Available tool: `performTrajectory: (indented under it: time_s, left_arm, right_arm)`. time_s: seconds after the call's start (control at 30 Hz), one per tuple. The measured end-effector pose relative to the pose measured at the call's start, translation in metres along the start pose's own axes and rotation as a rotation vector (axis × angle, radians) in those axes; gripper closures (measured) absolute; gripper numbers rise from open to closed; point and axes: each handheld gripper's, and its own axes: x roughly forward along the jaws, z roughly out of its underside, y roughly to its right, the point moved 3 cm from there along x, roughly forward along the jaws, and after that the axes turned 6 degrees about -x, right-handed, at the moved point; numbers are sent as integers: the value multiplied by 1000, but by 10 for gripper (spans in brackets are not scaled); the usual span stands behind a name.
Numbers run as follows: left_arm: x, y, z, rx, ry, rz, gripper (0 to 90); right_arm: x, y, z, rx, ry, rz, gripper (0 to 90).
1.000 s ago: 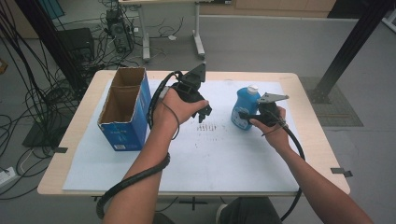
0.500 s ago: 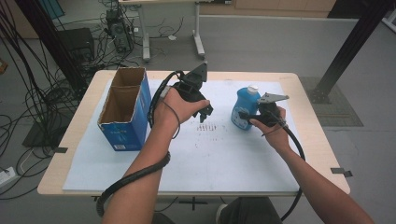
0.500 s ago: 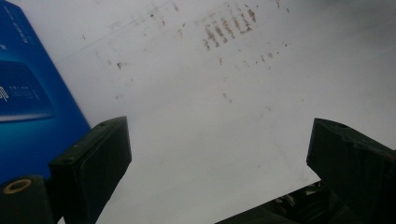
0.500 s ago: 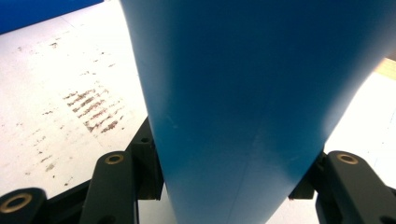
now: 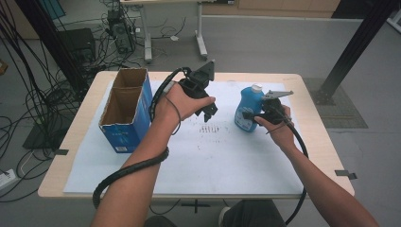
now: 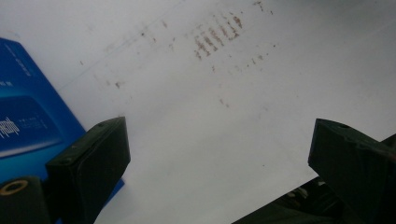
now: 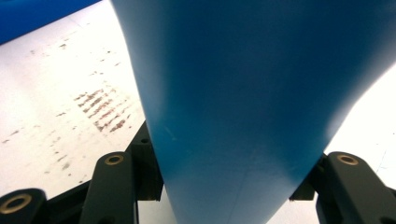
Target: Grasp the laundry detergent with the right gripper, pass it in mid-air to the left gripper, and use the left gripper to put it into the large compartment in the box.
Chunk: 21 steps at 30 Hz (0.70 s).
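High view: right tongs point(image 5: 249, 116) clamped on blue bottle point(image 5: 248, 109), left tongs point(image 5: 210, 111) agape over paper point(image 5: 227, 156), open carton point(image 5: 124, 109) alongside.

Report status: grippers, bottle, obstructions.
Right gripper shut on blue bottle, upright on white sheet. Left gripper open, empty. Open box far left, no obstruction.

Blue cardboard box point(image 5: 124, 124): pale print on its near end panel in the high view, and a few small white characters on its side point(image 6: 18, 126) in the left gripper view, all too small and blurred to read. Blue bottle point(image 5: 248, 109): a label patch on its body, wording not legible. White sheet point(image 5: 213, 156): brownish smudge marks, no lettering.
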Motion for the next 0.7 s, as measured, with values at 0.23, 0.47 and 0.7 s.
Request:
performTrajectory:
  time_s: [0.23,0.47,0.7]
  left_arm:
    - [-14,-4,-7,144,12,-32,62]
    - [-31,-15,-15,258,41,-36,62]
    - [-58,-27,-14,393,89,-44,69]
  right_arm:
    - [-8,4,-24,-19,-15,-62,439]
    - [-12,-5,-53,-92,-51,-133,438]
    - [-6,-28,-76,-176,-46,-232,438]
